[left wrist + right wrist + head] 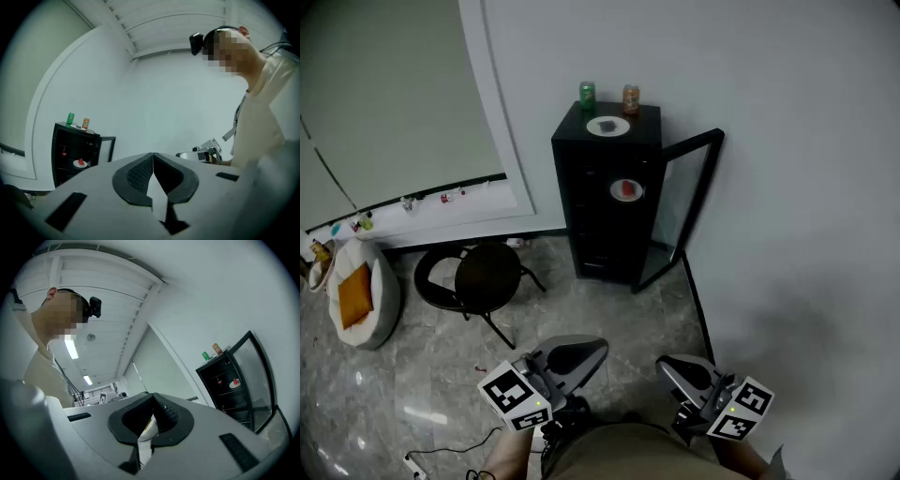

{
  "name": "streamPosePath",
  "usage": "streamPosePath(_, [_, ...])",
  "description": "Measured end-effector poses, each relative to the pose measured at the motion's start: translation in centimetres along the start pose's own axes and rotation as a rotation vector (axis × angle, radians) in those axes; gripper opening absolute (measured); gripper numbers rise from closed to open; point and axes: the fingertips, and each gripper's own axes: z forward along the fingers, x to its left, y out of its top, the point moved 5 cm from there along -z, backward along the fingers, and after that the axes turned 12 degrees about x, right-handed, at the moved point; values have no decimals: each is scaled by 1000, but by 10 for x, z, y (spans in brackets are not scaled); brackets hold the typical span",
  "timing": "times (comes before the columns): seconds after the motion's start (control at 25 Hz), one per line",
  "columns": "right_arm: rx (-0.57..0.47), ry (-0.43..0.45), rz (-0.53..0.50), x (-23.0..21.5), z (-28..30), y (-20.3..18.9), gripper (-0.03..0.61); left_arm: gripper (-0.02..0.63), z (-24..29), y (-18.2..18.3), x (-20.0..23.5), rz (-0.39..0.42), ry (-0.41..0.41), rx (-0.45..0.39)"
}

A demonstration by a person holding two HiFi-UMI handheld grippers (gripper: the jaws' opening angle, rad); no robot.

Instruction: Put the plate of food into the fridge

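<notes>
- In the head view we see the black fridge (pixel 605 202) against the white wall, its glass door (pixel 689 202) swung open to the right. The plate of food (pixel 625 190) sits on an upper shelf inside.
- On the fridge top stand a green can (pixel 587 94) and an orange can (pixel 630 97), with a small white dish (pixel 607 126) just in front of them.
- At the bottom edge, the left gripper (pixel 596 347) and the right gripper (pixel 665 364) are well apart from the fridge. A black chair (pixel 483 277) stands on the stone floor to the left.
- In the left gripper view we find its two jaws pressed together with nothing between them. The fridge (pixel 63 154) is far off at the left, and the plate of food (pixel 80 163) shows on its shelf.
- In the right gripper view its jaws likewise meet at the tips and pinch nothing. The fridge (pixel 224 387) stands at the right with its door (pixel 255 373) open and the plate of food (pixel 234 382) inside.
</notes>
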Motion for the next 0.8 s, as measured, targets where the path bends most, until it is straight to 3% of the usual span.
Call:
streamPosePath(0.52, [1, 18, 14, 13, 55, 8, 18, 11, -40, -2, 42, -35, 0, -19])
streamPosePath(0.8, [49, 10, 2, 18, 98, 11, 18, 11, -65, -5, 77, -58, 8, -32])
